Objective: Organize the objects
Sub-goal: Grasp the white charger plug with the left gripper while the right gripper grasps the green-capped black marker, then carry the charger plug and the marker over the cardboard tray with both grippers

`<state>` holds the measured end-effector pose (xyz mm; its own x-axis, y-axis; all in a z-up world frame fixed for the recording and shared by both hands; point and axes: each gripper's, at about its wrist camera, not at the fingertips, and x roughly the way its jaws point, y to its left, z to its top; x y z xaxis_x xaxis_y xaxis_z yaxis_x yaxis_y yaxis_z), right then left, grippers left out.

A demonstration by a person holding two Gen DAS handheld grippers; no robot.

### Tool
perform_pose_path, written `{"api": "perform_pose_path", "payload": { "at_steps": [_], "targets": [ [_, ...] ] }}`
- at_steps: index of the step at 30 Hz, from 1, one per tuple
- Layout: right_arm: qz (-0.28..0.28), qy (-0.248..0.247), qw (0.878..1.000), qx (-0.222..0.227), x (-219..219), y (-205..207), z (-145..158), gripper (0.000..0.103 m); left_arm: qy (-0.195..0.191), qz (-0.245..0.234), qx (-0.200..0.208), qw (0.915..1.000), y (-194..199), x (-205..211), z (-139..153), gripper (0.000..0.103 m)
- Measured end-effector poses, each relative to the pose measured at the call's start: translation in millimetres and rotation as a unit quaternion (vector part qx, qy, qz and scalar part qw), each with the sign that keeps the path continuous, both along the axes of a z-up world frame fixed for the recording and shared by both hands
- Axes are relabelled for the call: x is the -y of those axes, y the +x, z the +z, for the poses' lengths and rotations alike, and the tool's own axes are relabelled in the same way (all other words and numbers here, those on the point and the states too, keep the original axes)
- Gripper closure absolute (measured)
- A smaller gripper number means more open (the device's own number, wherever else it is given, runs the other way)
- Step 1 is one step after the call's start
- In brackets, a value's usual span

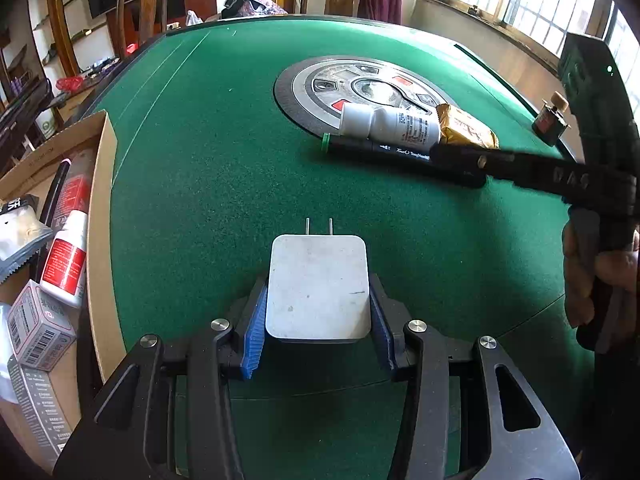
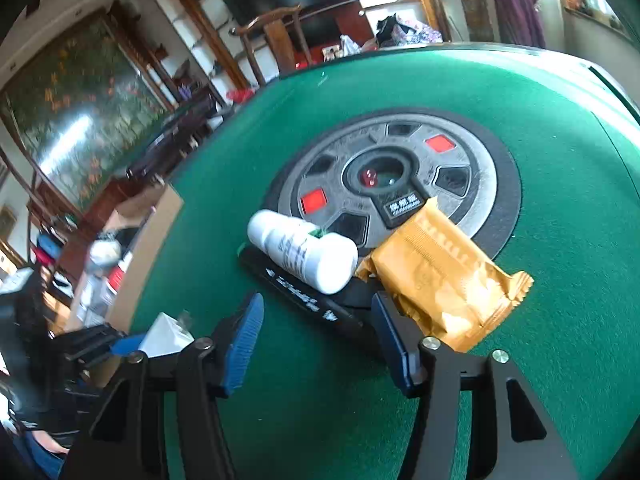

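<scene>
My left gripper (image 1: 318, 316) is shut on a white charger plug (image 1: 318, 288), its two prongs pointing away, just above the green felt table (image 1: 208, 184). That plug (image 2: 164, 338) also shows at the lower left of the right wrist view. A black marker (image 2: 296, 292) with a green end lies on the felt, and a white bottle (image 2: 304, 256) rests against it beside a golden snack packet (image 2: 440, 280). My right gripper (image 2: 320, 340) is open around the marker's near end, which lies close to the right pad (image 2: 394, 340). In the left wrist view the right gripper (image 1: 464, 164) reaches in beside the marker (image 1: 380, 148).
A cardboard box (image 1: 100, 216) with several bottles, cartons and packets sits at the table's left edge. The round centre console (image 1: 304, 92) lies behind the bottle (image 1: 390, 124) and packet (image 1: 466, 128). A small dark corked bottle (image 1: 550, 120) stands at the far right. A person's hand (image 1: 600, 280) holds the right gripper.
</scene>
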<state>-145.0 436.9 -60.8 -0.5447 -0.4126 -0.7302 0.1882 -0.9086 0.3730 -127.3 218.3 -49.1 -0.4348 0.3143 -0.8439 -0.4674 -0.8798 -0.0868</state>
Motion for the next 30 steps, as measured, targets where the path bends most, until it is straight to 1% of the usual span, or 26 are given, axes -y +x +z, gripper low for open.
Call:
{"api": "perform_pose_path", "payload": {
  "at_steps": [1, 2, 3, 5, 9, 11, 12, 14, 15, 16, 19, 23, 30],
  "targets": [
    [0.014, 0.002, 1.000, 0.002, 5.4, 2.6, -0.8, 0.063, 0.003, 0.000, 0.001, 1.0000, -0.3, 0.4, 0.0, 0.059],
    [0.032, 0.016, 0.999, -0.001, 14.7, 7.8, -1.1, 0.072, 0.005, 0.001, 0.001, 1.0000, 0.1, 1.4, 0.1, 0.058],
    [0.041, 0.037, 0.998, -0.005, 22.5, 11.2, -0.8, 0.085, 0.006, 0.001, 0.002, 1.0000, -1.8, 2.7, -0.7, 0.058],
    [0.037, 0.084, 0.996, -0.020, 37.7, 16.4, 2.0, 0.086, 0.006, 0.001, 0.000, 1.0000, -2.8, 5.2, -0.7, 0.058],
    [0.030, 0.120, 0.992, -0.035, 51.7, 13.5, 5.5, 0.086, -0.009, 0.002, -0.009, 0.9999, -7.3, -0.5, -2.0, 0.058],
    [0.038, 0.130, 0.990, -0.029, 57.4, 10.6, 0.3, 0.085, -0.014, 0.005, -0.016, 0.9998, -9.1, -2.3, -2.9, 0.058],
    [0.040, 0.140, 0.989, -0.034, 61.0, 11.6, -2.1, 0.086, -0.016, 0.005, -0.019, 0.9997, -9.1, -3.3, -3.3, 0.058],
    [0.042, 0.176, 0.983, -0.045, 70.4, 16.3, -3.1, 0.087, -0.019, 0.006, -0.028, 0.9994, -7.5, -4.0, -4.1, 0.058],
    [0.040, 0.190, 0.980, -0.048, 75.3, 18.7, -3.2, 0.089, -0.019, 0.007, -0.030, 0.9994, -7.2, -4.3, -4.3, 0.058],
    [0.038, 0.195, 0.979, -0.049, 76.1, 21.1, -3.5, 0.090, -0.016, 0.009, -0.031, 0.9994, -7.1, -3.7, -4.3, 0.059],
    [0.038, 0.188, 0.980, -0.049, 74.6, 29.9, -1.3, 0.090, 0.000, 0.013, -0.024, 0.9996, -5.8, 1.2, -2.6, 0.059],
    [0.029, 0.154, 0.986, -0.055, 67.8, 42.4, 8.4, 0.090, 0.007, 0.017, -0.024, 0.9995, -2.2, 7.3, 2.2, 0.059],
    [0.003, 0.092, 0.993, -0.069, 61.3, 57.7, 26.6, 0.090, 0.029, 0.020, -0.037, 0.9987, 9.9, 21.4, 20.6, 0.059]
  ]
}}
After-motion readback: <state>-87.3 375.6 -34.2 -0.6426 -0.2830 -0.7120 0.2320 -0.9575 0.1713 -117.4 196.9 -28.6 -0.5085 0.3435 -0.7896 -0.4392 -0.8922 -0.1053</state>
